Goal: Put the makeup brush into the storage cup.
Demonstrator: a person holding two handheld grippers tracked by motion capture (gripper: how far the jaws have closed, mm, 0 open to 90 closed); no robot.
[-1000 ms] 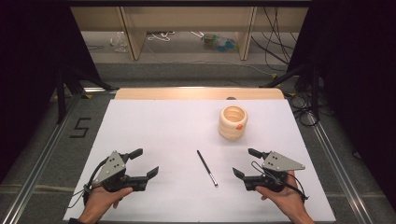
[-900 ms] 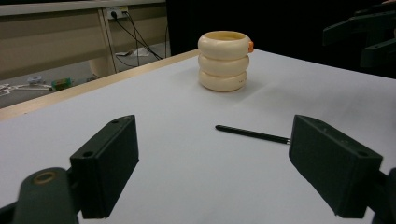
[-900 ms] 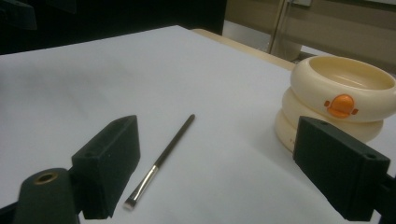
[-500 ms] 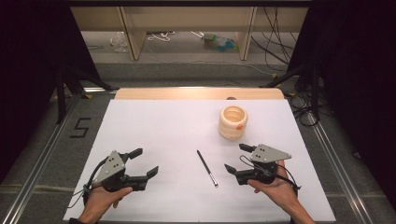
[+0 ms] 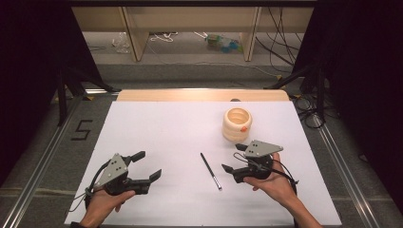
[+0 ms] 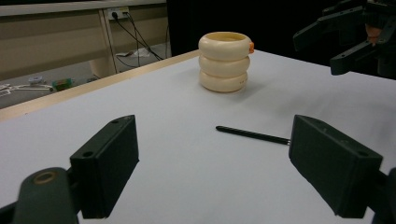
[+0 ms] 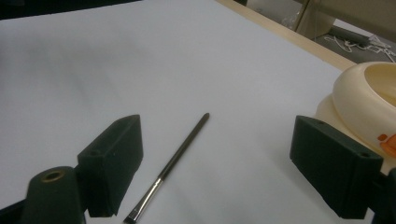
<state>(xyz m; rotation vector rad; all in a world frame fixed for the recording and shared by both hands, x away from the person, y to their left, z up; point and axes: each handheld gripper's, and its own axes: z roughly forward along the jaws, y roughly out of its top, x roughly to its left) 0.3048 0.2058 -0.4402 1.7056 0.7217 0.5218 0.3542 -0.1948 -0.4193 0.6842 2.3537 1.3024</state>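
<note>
A thin dark brush (image 5: 210, 170) with a metal ferrule lies flat on the white table (image 5: 166, 128), between the two grippers. It also shows as the brush (image 7: 170, 164) ahead of the right jaws and the brush (image 6: 252, 135) in the left gripper view. A cream ribbed cup (image 5: 237, 124) with an orange mark stands upright behind it, the cup (image 6: 224, 60), the cup (image 7: 369, 105). My right gripper (image 5: 234, 157) hovers open just right of the brush, below the cup. My left gripper (image 5: 147, 165) rests open at the near left, holding nothing.
A wooden strip (image 5: 199, 95) edges the table's far side. Beyond it are shelf legs and cables on the floor (image 5: 190, 38). Metal rails (image 5: 43, 161) run along both sides, with a number 5 marked at the left.
My right gripper has moved left and slightly forward, closer to the brush and cup. The left gripper, brush and cup have stayed put.
</note>
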